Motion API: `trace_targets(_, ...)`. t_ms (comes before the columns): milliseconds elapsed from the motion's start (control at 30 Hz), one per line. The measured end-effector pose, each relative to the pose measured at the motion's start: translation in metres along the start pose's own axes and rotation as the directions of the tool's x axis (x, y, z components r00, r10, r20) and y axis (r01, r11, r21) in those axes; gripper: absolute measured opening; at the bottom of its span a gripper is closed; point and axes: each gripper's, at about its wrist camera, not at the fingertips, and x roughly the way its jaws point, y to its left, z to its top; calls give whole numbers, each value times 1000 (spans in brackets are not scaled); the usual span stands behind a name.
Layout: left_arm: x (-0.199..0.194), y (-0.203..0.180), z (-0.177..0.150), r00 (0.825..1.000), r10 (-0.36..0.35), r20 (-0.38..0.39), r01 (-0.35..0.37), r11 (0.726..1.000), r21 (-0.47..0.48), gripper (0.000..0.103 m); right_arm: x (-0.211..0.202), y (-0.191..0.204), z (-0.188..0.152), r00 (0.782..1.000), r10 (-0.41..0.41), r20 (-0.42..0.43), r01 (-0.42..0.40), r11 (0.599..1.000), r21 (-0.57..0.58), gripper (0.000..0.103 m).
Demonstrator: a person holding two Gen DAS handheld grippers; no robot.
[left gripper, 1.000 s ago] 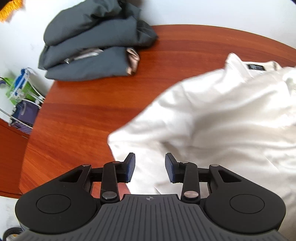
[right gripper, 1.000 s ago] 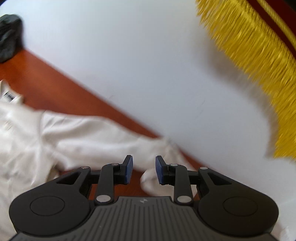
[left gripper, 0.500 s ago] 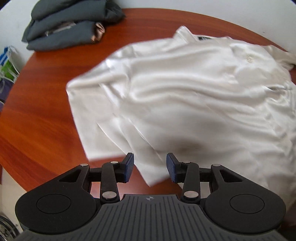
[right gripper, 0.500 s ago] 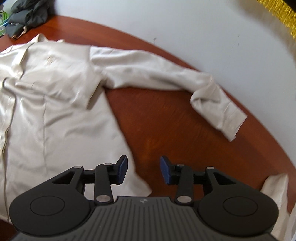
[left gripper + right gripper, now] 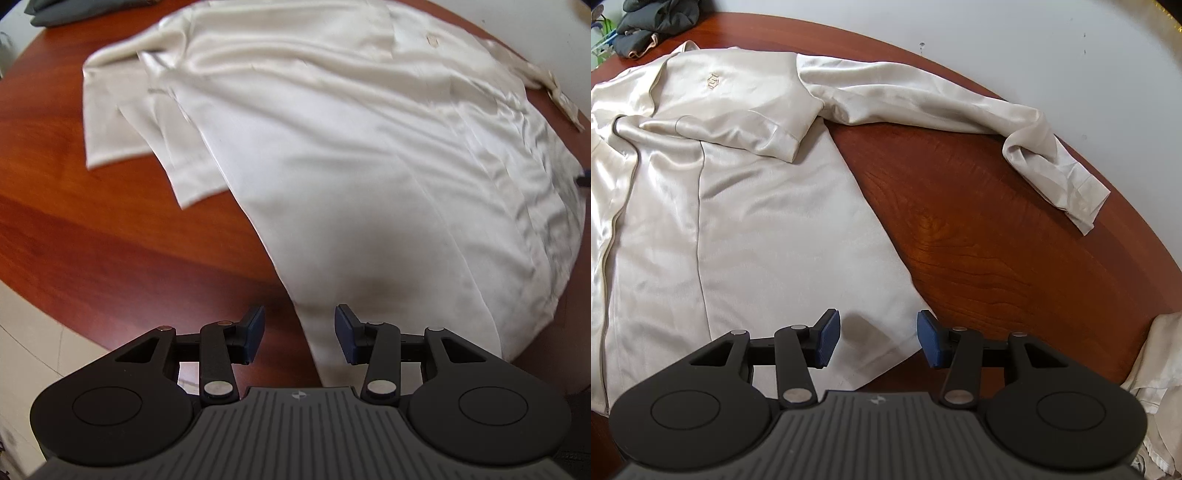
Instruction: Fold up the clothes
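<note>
1. Cream satin shirt (image 5: 746, 206) lies spread front-up on a reddish-brown wooden table (image 5: 979, 240), collar toward the far edge, an embroidered emblem (image 5: 713, 81) on the chest.
2. One long sleeve (image 5: 923, 107) stretches out across the bare wood toward the white wall (image 5: 1034, 44), its cuff (image 5: 1075, 195) doubled back and creased.
3. In the left wrist view the other sleeve (image 5: 147, 125) lies folded alongside the body of the shirt, blurred.
4. Left gripper (image 5: 299, 334): jaws apart, nothing pressed between the pads. It points steeply down over the shirt's lower side edge, with cloth below the gap on the right and bare wood on the left.
5. Right gripper (image 5: 878, 339): jaws apart and have just been opening wider; no cloth is gripped. It hangs above the lower corner of the shirt's hem, with its shadow on the fabric.
6. Dark grey folded garments (image 5: 657, 22) sit at the far end of the table, well apart from the shirt's hem.
7. Further pale cloth (image 5: 1156, 373) shows at the right edge of the right wrist view; what it is cannot be told.
</note>
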Motion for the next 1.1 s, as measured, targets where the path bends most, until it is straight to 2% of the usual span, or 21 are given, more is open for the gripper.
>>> trace_targets(333,6,-9,-8,1000,-9,-10,9,999,-31,41,6,2,0,999,35,-4,-35,999,-14,44)
trace_targets(467,8,-11,-9,1000,-16,-19,15,999,-41,29,8,2,-1,999,54,-8,-54,998,-16,36)
trace_targets(533,9,-13,-11,1000,-12,-16,11,999,-38,12,8,2,-1,998,63,-4,-63,998,-12,34)
trace_targets(567,10,-14,-11,1000,-8,-16,7,999,-39,9,9,2,-1,998,67,-4,-67,998,-11,30)
trace_targets(667,10,-15,-12,1000,-5,-13,5,999,-39,5,9,2,-1,998,68,-1,-68,998,-13,12)
trace_targets(700,10,-16,-12,1000,-3,-13,3,999,-33,4,8,2,0,998,58,0,-58,998,-15,11)
trace_targets(767,8,-17,-11,1000,3,-7,-3,1000,-18,4,7,0,0,999,35,16,-35,999,-16,14)
trace_targets(833,6,-18,-11,1000,8,-3,-8,1000,-7,4,4,-5,1,999,20,29,-20,1000,1,27)
trace_targets(900,3,-18,-10,1000,13,3,-13,1000,-3,4,3,-8,3,999,0,40,0,1000,4,45)
trace_targets(967,1,-18,-9,1000,16,6,-16,1000,-2,4,2,-11,4,999,-19,46,19,1000,-6,52)
trace_targets(1100,0,-17,-10,1000,25,6,-25,1000,-7,4,8,-15,8,999,-12,31,13,999,-32,53)
